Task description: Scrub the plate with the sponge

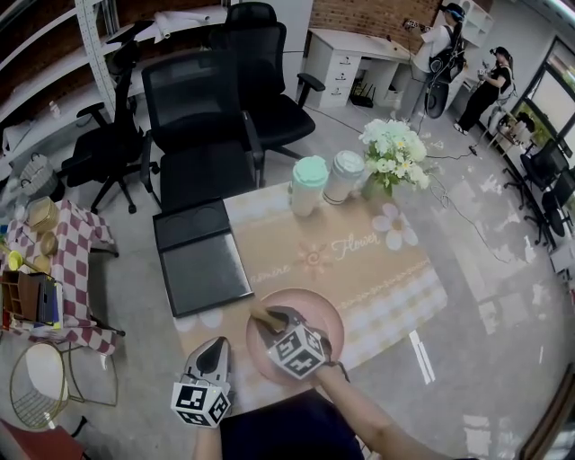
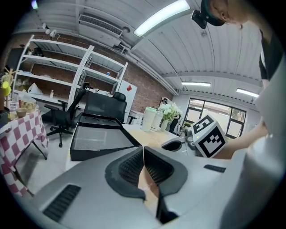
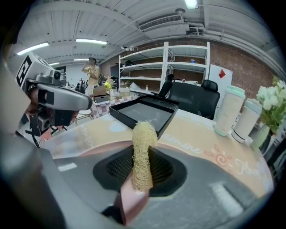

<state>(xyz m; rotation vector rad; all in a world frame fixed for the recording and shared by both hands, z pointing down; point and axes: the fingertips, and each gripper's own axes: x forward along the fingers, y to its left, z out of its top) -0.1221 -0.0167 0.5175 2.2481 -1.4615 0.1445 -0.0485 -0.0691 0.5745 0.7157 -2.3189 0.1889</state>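
Right gripper hangs over the pink plate, jaws clenched on the fibrous sponge — scrubbing looks barely begun. Left gripper sits beside the plate, jaws pressed together on nothing. Next, I'd guess — press down and rub.

Black office chairs stand on a glossy grey floor behind the tabletop. White shelving lines a brick wall. A white desk sits beyond. Strip lights glow overhead, and windows close the far end.
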